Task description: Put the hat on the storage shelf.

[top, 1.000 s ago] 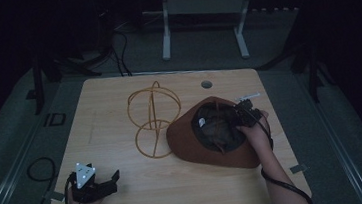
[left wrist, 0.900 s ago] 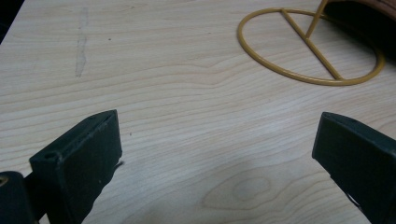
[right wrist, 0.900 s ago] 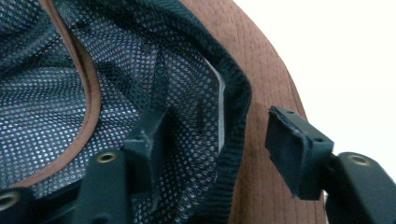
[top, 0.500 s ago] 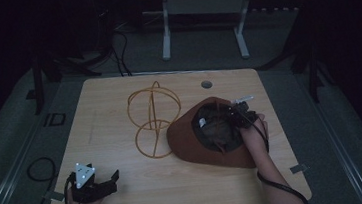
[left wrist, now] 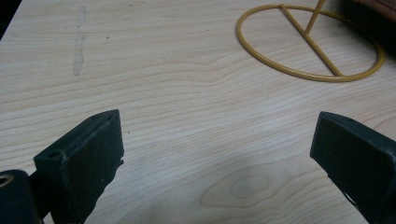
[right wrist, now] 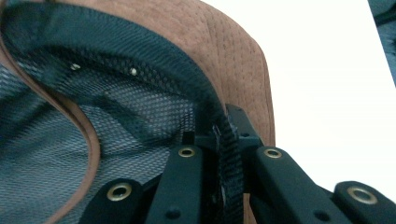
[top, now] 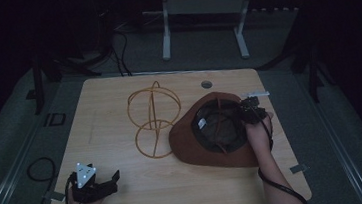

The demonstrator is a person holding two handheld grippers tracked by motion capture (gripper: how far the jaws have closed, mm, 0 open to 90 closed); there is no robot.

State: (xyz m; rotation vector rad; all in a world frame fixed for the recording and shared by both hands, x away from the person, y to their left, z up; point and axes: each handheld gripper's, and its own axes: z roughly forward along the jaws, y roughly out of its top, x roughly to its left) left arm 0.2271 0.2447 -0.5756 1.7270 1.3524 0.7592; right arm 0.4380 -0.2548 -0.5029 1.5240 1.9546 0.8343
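Grippers first, from the left — the left gripper sits low at the near-left of the table, jaws spread wide over bare wood with nothing between them, a spectator for now. In its own view the gold ring base of the stand lies ahead, well apart from those jaws.

Moving across — the wire stand rises mid-table, and right beside it the brown hat lies crown down, opening up, its brim touching the stand's base ring.

Now the right side, where the work is. The right gripper has just been closing, and it's pinched tight on the hat's far-right edge: in the right gripper view the dark inner band runs straight up between the two jaws, mesh lining to one side, brown suede to the other. One finger inside the crown, one outside — the hat's wall is the thing being squeezed.

What could spoil it? It's a thin bite on soft fabric near the rim. Lift quickly and the hat's weight, hanging off that one corner, could drag the band out of the jaws. The loose cord inside might also swing and hook the stand's wires on the way over, tipping the stand.
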